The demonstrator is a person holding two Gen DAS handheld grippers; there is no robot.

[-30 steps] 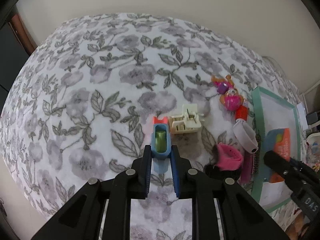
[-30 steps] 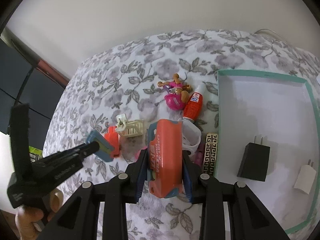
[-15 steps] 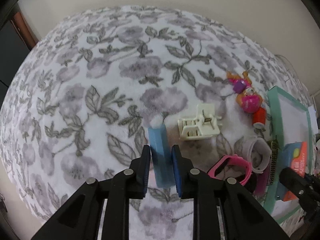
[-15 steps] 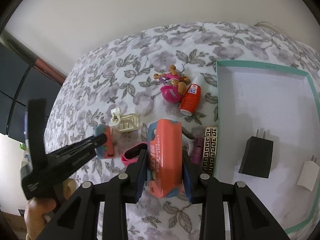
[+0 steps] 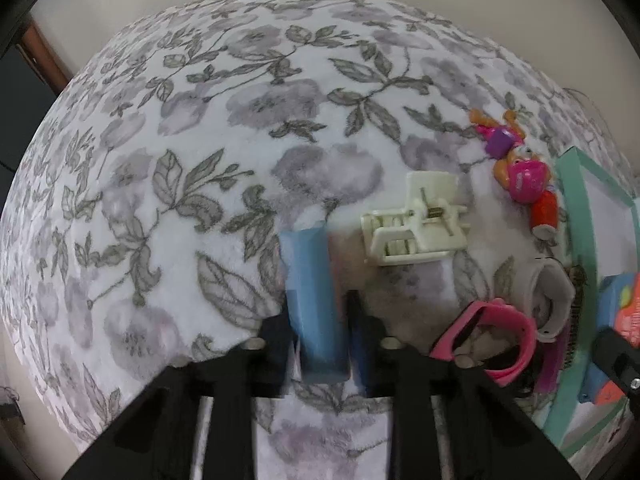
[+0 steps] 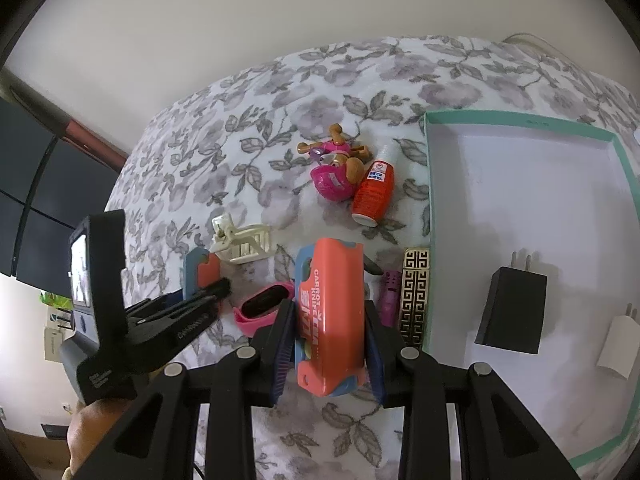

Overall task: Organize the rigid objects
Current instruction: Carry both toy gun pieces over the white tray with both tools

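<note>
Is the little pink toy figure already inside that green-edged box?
No, the pink toy figure lies on the flowered cloth outside the box.

Floral cloth looks soft, napped and matt; on it, the cream clip is hard plastic with a small metal spring; beside the clip, the pink band looks smooth and rubbery; the orange case is glossy plastic.

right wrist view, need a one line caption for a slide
Right gripper holds an orange case over a floral bedspread, beside a teal tray holding two chargers.
</note>
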